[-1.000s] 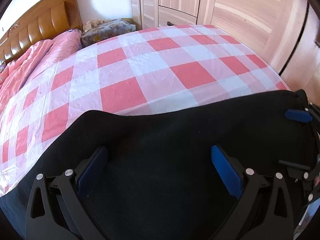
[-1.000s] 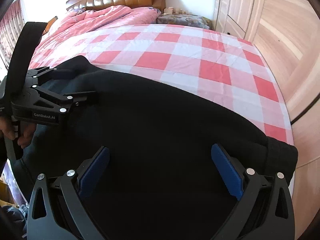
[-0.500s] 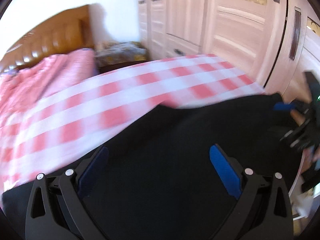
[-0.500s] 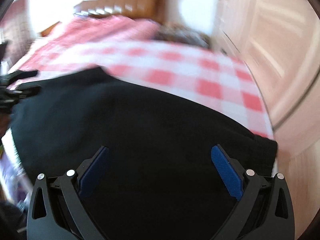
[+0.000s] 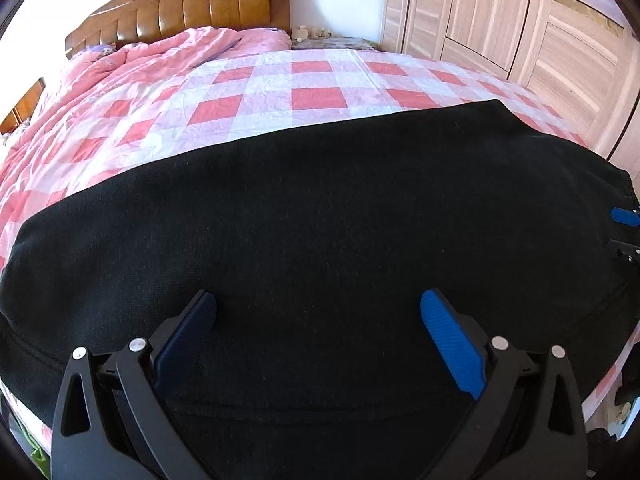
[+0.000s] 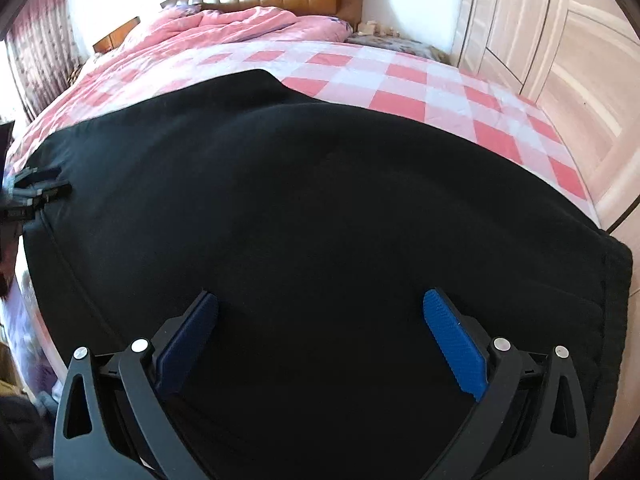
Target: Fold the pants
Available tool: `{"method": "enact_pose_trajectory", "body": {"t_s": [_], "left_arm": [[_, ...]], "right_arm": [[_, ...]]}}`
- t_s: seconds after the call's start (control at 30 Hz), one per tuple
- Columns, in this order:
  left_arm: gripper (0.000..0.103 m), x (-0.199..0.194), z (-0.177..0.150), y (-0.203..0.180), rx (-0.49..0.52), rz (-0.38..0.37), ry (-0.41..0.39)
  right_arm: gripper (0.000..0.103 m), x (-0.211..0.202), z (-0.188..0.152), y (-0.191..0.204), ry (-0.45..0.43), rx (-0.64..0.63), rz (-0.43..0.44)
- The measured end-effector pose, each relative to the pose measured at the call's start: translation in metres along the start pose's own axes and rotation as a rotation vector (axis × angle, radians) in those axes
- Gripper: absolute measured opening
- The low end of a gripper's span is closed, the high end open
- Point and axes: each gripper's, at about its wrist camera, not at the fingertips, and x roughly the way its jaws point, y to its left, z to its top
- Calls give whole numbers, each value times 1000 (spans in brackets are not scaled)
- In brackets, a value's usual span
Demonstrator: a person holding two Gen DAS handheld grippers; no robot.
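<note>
Nearest, left gripper [image 5: 318, 312] and right gripper [image 6: 320, 312], both spread wide over the cloth, pinching nothing, ribbed blue pads on black arms. Beneath, black pants [image 5: 312, 220], soft matte knit, lying flat across the bed's near edge. Beyond, crinkled red-and-white checked sheet [image 5: 320, 98], rumpled pink quilt [image 5: 160, 56], padded wooden headboard [image 5: 192, 10], pale wardrobe doors [image 5: 520, 20].
</note>
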Motion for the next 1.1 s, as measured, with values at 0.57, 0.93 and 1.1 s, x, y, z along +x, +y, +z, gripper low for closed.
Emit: {"method": "enact_pose_trajectory", "body": {"t_s": [0.57,0.93,1.1], "left_arm": [[101,-52,-31,79,-268,3,-94],[100,-111,-130,278,-921,-223,-283],[99,-84,-126,303,-979,-298,-260]], "right_arm": [[99,71,125,148,87,-244,132],[99,76,114,159,14,-233,146],[99,78,114,157,12,-229,152]]}}
